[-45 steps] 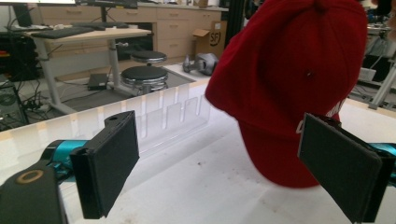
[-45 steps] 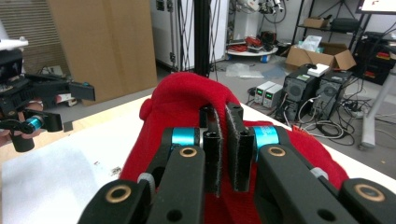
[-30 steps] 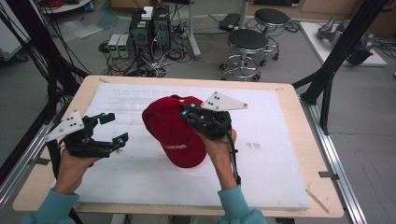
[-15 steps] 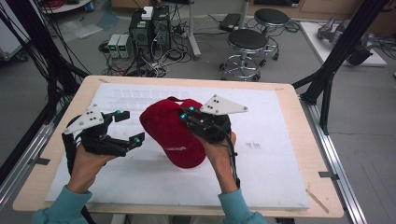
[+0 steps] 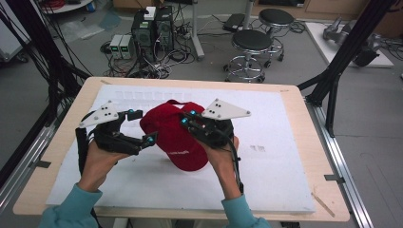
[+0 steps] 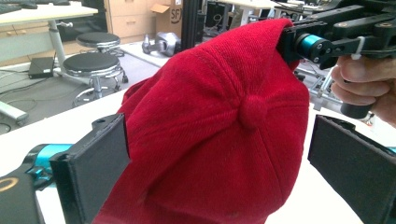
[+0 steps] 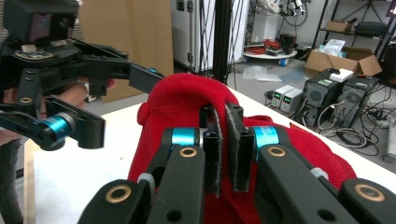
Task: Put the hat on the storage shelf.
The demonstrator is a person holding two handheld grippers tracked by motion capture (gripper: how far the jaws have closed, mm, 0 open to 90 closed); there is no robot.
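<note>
High view: nearest the person's side of the surface point(image 5: 285, 190), the two hands come in on either side of the red cap point(image 5: 176, 135), which sits near the middle of the white sheet with its brim toward the person. The right tongs point(image 5: 185, 118) are clenched on a fold of the cap's cloth at its right side, most likely to hold the crown up and steady so the other hand can work on it. In the right gripper view those tongs point(image 7: 223, 140) pinch the red fabric tightly between their pads. The left tongs point(image 5: 140, 127), just left of the cap, have just been opening and now stand released; in the left gripper view they point(image 6: 219, 154) straddle the crown without pressing it, seemingly lined up to take hold. Beyond the cap, stools point(image 5: 254, 42) and computer cases point(image 5: 153, 23) stand on the floor.
</note>
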